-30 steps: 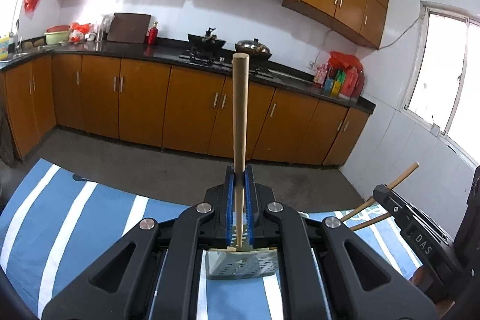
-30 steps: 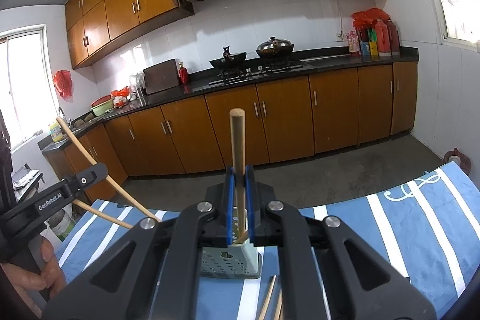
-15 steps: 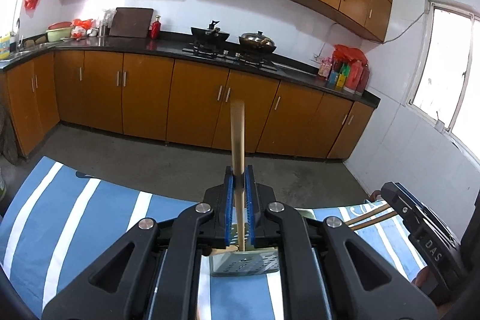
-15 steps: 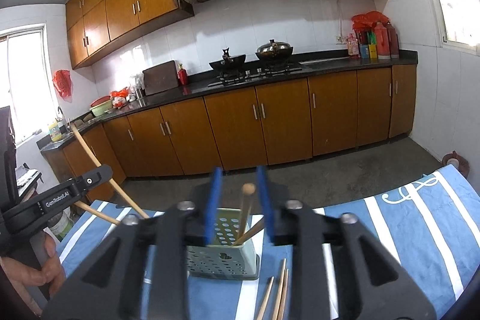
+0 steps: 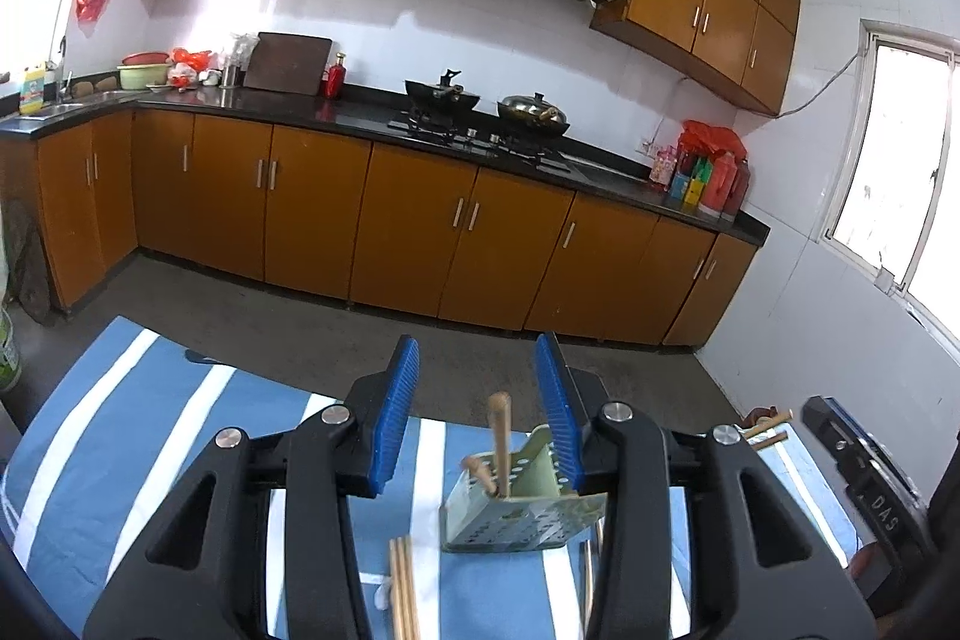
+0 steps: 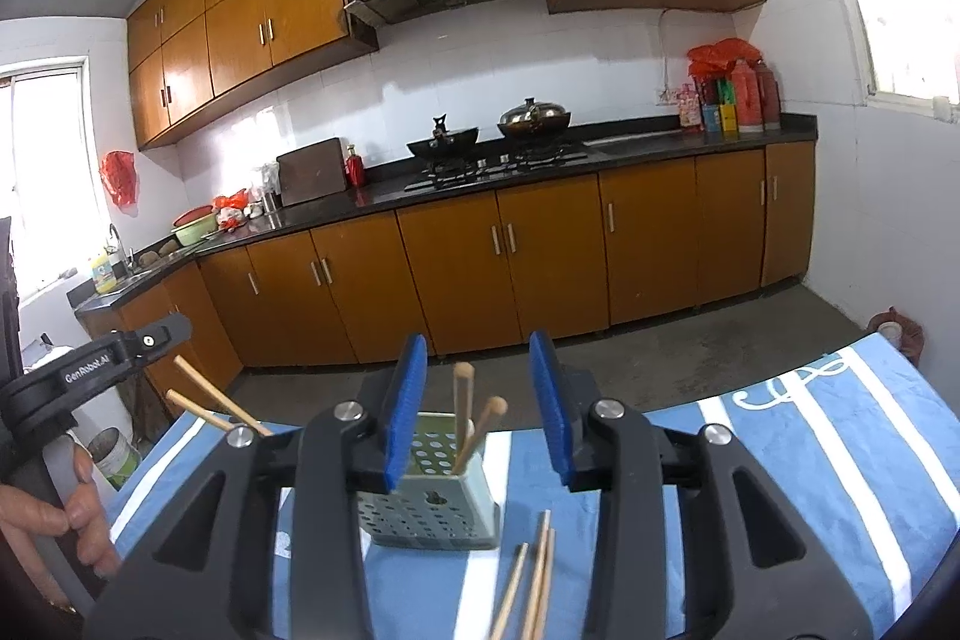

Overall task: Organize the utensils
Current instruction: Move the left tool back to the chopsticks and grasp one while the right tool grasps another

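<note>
On the striped blue table (image 5: 120, 436), the green holder (image 6: 432, 514) near its far edge has two chopsticks (image 6: 463, 415) inside, and both the left gripper (image 5: 480, 421) and right gripper (image 6: 480, 400) are opening with nothing held, so a bump could tip it.

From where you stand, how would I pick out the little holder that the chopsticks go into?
Look at the table under the blue cloth with white stripes, in front of the brown kitchen cabinets. Near its middle stands a small pale green holder with round holes punched in its walls. It is the only upright thing there, with two wooden chopsticks poking out of its top, while the other chopsticks lie flat on the cloth.
</note>
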`<state>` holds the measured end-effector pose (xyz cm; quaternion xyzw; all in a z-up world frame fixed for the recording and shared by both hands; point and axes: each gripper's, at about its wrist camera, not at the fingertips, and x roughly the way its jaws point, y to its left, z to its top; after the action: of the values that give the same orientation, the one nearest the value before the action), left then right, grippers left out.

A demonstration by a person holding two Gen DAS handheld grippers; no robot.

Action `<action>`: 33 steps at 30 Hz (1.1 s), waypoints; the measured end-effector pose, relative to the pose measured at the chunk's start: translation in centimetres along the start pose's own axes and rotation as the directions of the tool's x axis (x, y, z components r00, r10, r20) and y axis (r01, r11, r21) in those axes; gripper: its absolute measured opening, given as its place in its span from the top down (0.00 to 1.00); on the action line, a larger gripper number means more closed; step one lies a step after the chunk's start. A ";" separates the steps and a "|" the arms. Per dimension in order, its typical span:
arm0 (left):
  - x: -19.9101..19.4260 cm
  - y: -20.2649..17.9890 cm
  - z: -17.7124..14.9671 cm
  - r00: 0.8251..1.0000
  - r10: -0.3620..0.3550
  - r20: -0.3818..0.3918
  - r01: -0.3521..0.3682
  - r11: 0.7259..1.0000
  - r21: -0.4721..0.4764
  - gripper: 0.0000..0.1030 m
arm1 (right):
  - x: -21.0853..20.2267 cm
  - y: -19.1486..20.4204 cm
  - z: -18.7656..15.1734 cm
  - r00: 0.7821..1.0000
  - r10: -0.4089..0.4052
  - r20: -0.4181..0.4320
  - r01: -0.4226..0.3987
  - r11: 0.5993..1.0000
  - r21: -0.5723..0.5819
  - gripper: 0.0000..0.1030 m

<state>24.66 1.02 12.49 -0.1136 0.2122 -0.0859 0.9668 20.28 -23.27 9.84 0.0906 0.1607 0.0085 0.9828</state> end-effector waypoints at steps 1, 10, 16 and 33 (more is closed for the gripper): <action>-0.5 0.3 -0.3 1.000 0.003 0.001 -0.003 1.000 0.001 0.60 | -0.5 -0.2 -0.1 1.000 -0.004 0.003 0.004 1.000 -0.001 0.63; -3.5 4.1 -6.4 0.991 0.103 -0.082 -0.097 0.992 0.079 0.60 | -4.0 -3.6 -7.0 0.990 -0.084 -0.109 0.083 0.996 -0.016 0.62; -2.1 5.8 -12.6 0.962 0.156 -0.223 -0.131 0.983 0.126 0.60 | -1.4 -4.5 -14.9 0.932 -0.059 -0.356 0.070 0.997 0.017 0.69; -0.3 5.9 -19.8 0.913 0.097 -0.397 -0.064 0.993 0.097 0.62 | 2.6 -2.2 -21.9 0.846 -0.054 -0.530 0.050 0.998 -0.022 0.88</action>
<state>16.58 3.16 -6.38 -0.0452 0.4064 -0.0762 0.9094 15.81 -21.45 -11.77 0.0767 0.4281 0.0070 0.9004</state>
